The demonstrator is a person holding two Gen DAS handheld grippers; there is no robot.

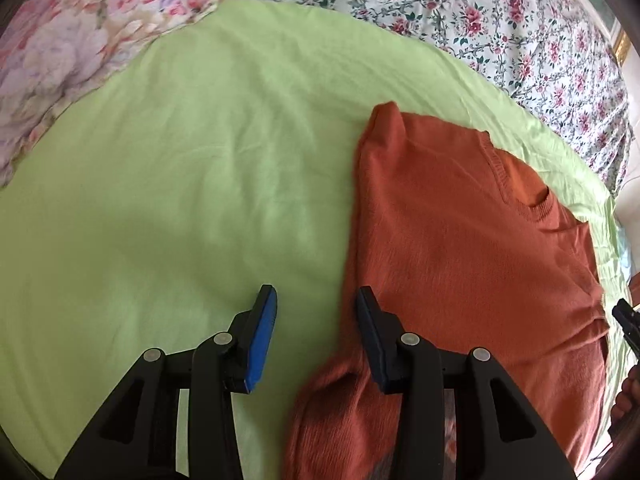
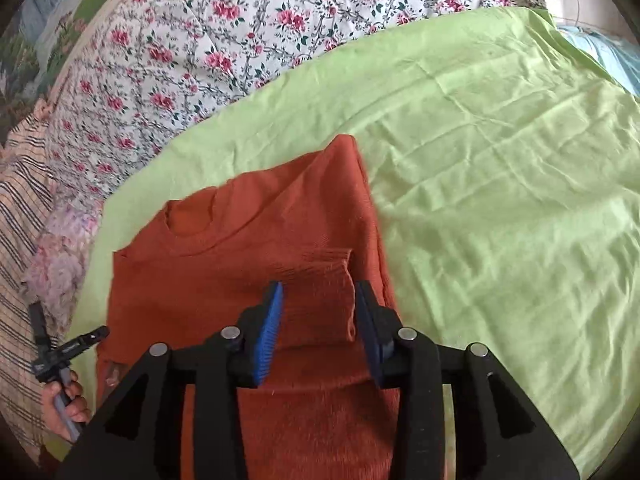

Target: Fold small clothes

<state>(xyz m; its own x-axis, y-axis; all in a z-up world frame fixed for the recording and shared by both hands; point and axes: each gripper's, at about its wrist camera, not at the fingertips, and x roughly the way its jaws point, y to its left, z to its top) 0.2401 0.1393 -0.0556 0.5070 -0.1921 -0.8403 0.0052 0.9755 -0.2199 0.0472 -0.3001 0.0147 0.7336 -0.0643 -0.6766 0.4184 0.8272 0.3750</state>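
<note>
A small rust-orange knit sweater lies flat on a light green sheet, neck opening away from me. It also shows in the right wrist view. One sleeve is folded across the body, its ribbed cuff lying between the fingers of my right gripper, which is open above it. My left gripper is open and empty, hovering over the sweater's left edge, with one blue pad over the sheet.
A floral quilt lies beyond the green sheet, with a pale floral pillow at the far left. A striped cloth lies at the left edge. The other hand-held gripper shows at the lower left of the right wrist view.
</note>
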